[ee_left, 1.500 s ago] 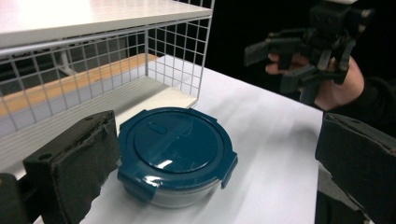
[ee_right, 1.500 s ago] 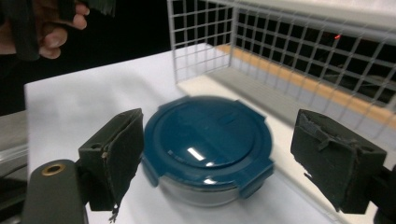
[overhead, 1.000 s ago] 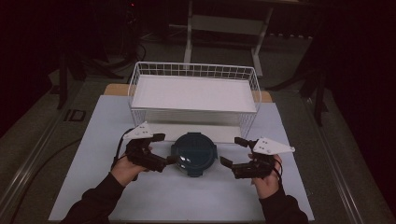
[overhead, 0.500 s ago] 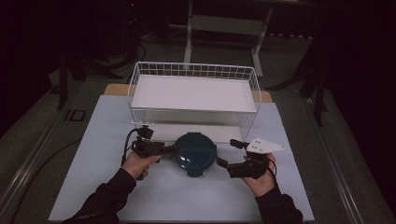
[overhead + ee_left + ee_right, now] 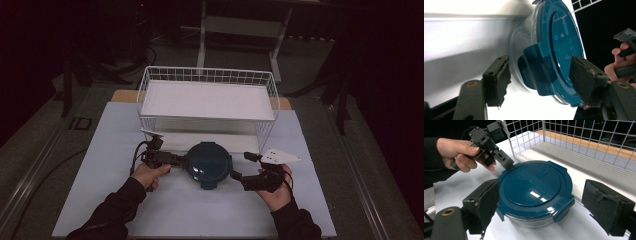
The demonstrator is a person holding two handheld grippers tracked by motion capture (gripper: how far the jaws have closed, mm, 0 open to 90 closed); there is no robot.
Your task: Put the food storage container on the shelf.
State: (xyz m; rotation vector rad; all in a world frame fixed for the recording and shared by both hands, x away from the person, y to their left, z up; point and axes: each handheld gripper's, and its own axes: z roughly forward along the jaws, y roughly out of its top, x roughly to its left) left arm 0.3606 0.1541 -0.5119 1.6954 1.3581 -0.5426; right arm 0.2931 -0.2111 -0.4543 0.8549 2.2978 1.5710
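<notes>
Round clear container [image 5: 208, 162], teal clip lid shut, upright before wire basket [image 5: 207, 97]

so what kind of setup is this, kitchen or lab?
Looks like a lab or recording rig, not a kitchen: white-covered table, dark room with stands behind, a wire basket and one lidded container laid out.

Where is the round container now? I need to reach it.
In the high view the blue-lidded container sits on the white mat just before the wire basket, between both grippers.
</notes>
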